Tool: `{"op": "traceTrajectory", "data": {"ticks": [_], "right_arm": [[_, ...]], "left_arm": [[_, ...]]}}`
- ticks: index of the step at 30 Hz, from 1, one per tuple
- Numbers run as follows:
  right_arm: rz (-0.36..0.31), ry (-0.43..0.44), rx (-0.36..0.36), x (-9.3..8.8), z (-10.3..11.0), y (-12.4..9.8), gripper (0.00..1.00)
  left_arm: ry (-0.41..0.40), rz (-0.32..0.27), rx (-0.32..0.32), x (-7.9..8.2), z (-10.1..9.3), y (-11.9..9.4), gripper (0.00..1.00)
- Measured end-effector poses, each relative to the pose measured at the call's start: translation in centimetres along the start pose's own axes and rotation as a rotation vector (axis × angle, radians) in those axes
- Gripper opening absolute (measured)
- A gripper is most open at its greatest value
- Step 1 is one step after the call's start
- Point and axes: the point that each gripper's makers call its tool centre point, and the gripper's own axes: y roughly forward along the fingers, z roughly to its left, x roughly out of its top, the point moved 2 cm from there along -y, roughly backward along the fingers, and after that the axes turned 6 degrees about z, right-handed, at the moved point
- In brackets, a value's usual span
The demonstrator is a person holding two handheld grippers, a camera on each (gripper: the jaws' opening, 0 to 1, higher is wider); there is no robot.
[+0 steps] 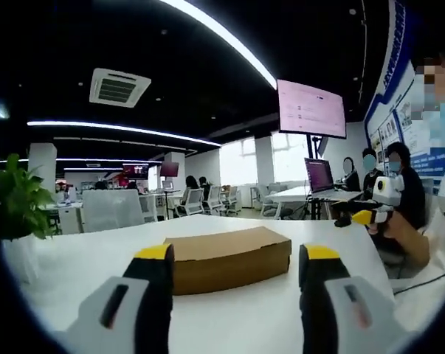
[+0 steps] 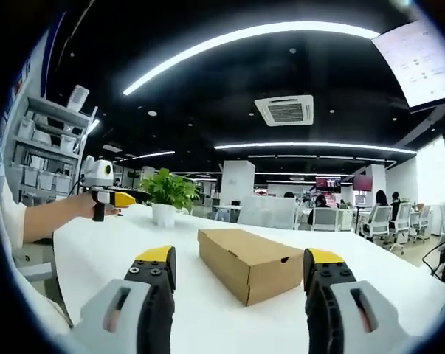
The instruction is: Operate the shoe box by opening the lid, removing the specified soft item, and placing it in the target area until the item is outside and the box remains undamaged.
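A brown cardboard shoe box (image 1: 229,254) lies on the white table (image 1: 89,258) with its lid down. In the left gripper view it sits just beyond my left gripper (image 1: 237,254), whose yellow-tipped jaws stand wide apart and hold nothing. A hand holds my right gripper (image 1: 364,215) above the table's right edge. In the right gripper view the box (image 2: 252,262) shows one corner toward me, and my right gripper (image 2: 240,258) is open and empty in front of it. A hand holds my left gripper (image 2: 108,198) above the table at the far left.
A green plant in a white pot (image 2: 167,198) stands on the table beyond the box, also seen as the plant (image 1: 19,203) at the left. People sit at desks with a laptop (image 1: 319,175) at the right. Shelves (image 2: 49,155) line the left wall.
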Motion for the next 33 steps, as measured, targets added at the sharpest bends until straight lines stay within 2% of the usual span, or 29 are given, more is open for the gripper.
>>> {"op": "traceTrajectory", "data": {"ticks": [4, 14, 24, 33], "right_arm": [[-0.005, 0.025, 0.019, 0.0, 0.3, 0.2, 0.73], [0.014, -0.023, 0.005, -0.2, 0.7, 0.6, 0.73], [0.028, -0.042, -0.013, -0.1, 1.2, 1.1, 0.79], [0.034, -0.061, -0.016, -0.2, 1.4, 1.4, 0.80]], "left_arm": [[0.004, 0.008, -0.015, -0.3, 0.5, 0.5, 0.73], [-0.010, 0.039, 0.013, -1.8, 1.3, 0.8, 0.74], [-0.008, 0.049, 0.008, -1.9, 2.6, 0.6, 0.77], [-0.001, 0.046, 0.001, -1.9, 3.3, 0.8, 0.77]]}}
